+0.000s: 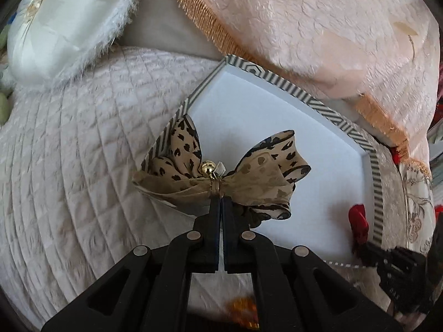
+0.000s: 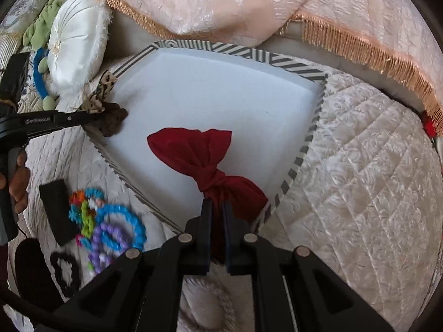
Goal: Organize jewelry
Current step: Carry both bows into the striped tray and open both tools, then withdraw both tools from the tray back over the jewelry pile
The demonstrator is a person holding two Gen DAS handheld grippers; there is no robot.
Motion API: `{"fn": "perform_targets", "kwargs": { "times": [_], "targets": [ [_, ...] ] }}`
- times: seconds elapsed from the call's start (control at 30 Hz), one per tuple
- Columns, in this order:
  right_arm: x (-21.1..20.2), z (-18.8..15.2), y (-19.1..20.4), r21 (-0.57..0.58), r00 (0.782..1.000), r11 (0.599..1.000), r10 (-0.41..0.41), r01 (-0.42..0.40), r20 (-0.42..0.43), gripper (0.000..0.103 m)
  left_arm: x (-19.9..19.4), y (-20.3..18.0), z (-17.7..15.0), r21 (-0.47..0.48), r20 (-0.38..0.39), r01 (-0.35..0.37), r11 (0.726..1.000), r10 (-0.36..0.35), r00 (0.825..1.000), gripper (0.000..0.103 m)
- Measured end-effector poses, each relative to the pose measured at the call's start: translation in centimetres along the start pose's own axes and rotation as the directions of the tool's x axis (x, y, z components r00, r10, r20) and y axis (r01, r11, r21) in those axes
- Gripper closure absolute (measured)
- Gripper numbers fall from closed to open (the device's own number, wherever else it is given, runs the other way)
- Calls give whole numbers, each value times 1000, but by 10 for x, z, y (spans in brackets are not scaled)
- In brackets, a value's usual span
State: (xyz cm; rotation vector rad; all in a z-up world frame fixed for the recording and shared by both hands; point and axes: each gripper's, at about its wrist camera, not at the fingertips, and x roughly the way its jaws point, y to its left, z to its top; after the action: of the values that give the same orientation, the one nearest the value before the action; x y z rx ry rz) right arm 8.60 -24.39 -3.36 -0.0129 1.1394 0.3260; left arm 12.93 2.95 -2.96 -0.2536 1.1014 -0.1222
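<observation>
Your left gripper (image 1: 218, 196) pinches the spotted bow (image 1: 221, 177), your right gripper (image 2: 217, 203) the red bow (image 2: 205, 160). Next, lay both in the tray (image 2: 210, 48).

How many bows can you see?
2. The spotted bow is pinched in the left tool at the tray's left edge; the red bow is in the right tool.
</observation>
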Motion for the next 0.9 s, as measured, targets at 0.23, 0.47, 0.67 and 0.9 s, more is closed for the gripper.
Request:
{"fn": "perform_targets", "kwargs": {
  "times": [0.23,0.47,0.67,0.9],
  "targets": [
    [-7,-6,-2,-13,1000,1000,-17,17,-10,89,-17,-7,-20,-9,27,3,1000,-2,1000,103],
    [-21,-8,14,46,997,999,11,-15,72,55,-37,-8,-21,-12,103,-21,1000,22,994,81],
    [-53,-21,24,118,983,993,2,-23,182,50,-61,-13,-35,0,164,-66,998,65,984,81],
    [-94,-43,41,140,964,990,-42,5,261,45,-95,-21,-60,38,227,-80,996,69,971,81]
  ]
}}
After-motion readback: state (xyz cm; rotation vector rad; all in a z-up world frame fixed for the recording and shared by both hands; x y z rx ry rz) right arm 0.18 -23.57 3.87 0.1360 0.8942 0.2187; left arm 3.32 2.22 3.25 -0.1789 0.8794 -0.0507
